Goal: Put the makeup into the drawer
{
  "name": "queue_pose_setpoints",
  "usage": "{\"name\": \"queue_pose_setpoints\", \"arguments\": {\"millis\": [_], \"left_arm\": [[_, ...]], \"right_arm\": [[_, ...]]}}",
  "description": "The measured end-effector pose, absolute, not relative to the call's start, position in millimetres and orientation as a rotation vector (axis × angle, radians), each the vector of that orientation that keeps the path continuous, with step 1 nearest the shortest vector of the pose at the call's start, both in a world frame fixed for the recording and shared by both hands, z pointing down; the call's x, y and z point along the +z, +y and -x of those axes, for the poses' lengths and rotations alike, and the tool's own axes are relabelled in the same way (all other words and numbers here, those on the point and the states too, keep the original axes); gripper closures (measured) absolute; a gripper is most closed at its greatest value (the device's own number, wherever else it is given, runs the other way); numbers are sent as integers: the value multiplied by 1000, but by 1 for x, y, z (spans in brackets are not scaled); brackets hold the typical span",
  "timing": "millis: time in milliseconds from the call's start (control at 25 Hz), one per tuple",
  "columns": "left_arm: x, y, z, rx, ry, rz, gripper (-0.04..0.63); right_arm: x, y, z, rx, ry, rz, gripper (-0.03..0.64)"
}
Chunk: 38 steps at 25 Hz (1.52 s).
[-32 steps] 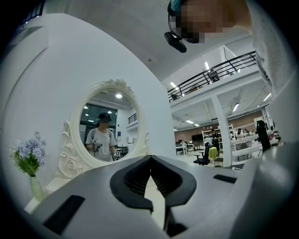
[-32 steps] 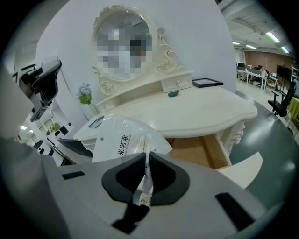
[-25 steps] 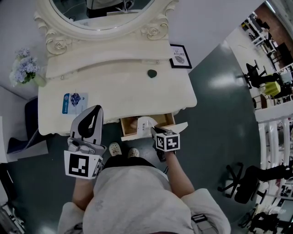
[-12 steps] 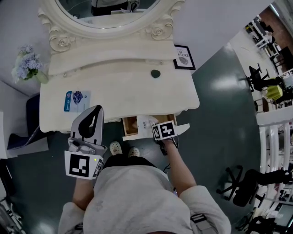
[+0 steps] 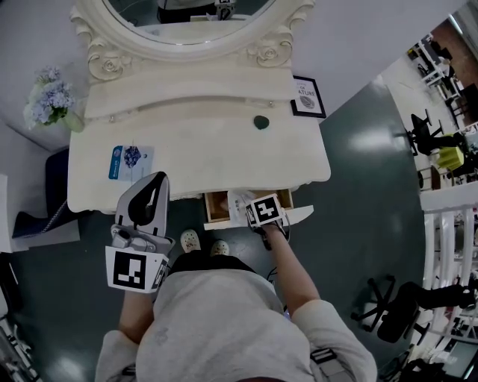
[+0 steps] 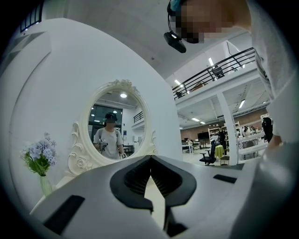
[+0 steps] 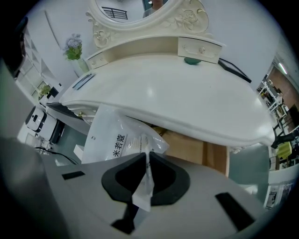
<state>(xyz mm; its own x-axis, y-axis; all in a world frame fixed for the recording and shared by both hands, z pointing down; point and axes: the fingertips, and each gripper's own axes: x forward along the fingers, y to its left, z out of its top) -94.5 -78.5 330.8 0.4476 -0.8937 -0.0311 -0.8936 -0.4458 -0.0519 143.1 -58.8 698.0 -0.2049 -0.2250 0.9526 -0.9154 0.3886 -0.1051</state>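
A white makeup packet [image 7: 117, 138] with printed characters hangs from my right gripper [image 7: 148, 158], whose jaws are shut on its edge. In the head view the packet [image 5: 239, 200] sits over the open wooden drawer [image 5: 219, 206] under the white dresser's front edge, with my right gripper [image 5: 254, 211] pointing steeply down into it. The drawer's wooden inside [image 7: 198, 150] shows beyond the packet. My left gripper [image 5: 153, 183] is held level by the dresser's front left, its jaws shut with nothing between them [image 6: 150, 159].
The white dresser top [image 5: 202, 149] carries a blue packet [image 5: 130, 160], a dark green item [image 5: 261, 121], a framed picture [image 5: 308, 97] and a vase of flowers [image 5: 51, 101]. An oval mirror [image 5: 190, 19] stands behind. The person's feet [image 5: 200, 243] are below the drawer.
My right gripper has sunk and tilted further down toward the open drawer, carrying the white packet with it. The left gripper has stayed where it was.
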Motion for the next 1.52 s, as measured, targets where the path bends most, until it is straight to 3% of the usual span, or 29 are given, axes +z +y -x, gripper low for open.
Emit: {"name": "queue_pose_setpoints", "arguments": {"millis": [560,800,1200,1520], "left_arm": [[338,-86,116,-35,1684,2597,581],[341,-85,117,-41,1688,2602,581],[343,-91,120,-37,1687,2607,581],[340,-91,118,-24,1674,2609,581]], "right_arm": [[726,-54,-124,929,-1580,-964,582],[727,-71,-133,726,-1550,-977,532],[730,-71,-130,763,-1536,-998,455],[719,-73,-130,813,-1591,-1071,449]]}}
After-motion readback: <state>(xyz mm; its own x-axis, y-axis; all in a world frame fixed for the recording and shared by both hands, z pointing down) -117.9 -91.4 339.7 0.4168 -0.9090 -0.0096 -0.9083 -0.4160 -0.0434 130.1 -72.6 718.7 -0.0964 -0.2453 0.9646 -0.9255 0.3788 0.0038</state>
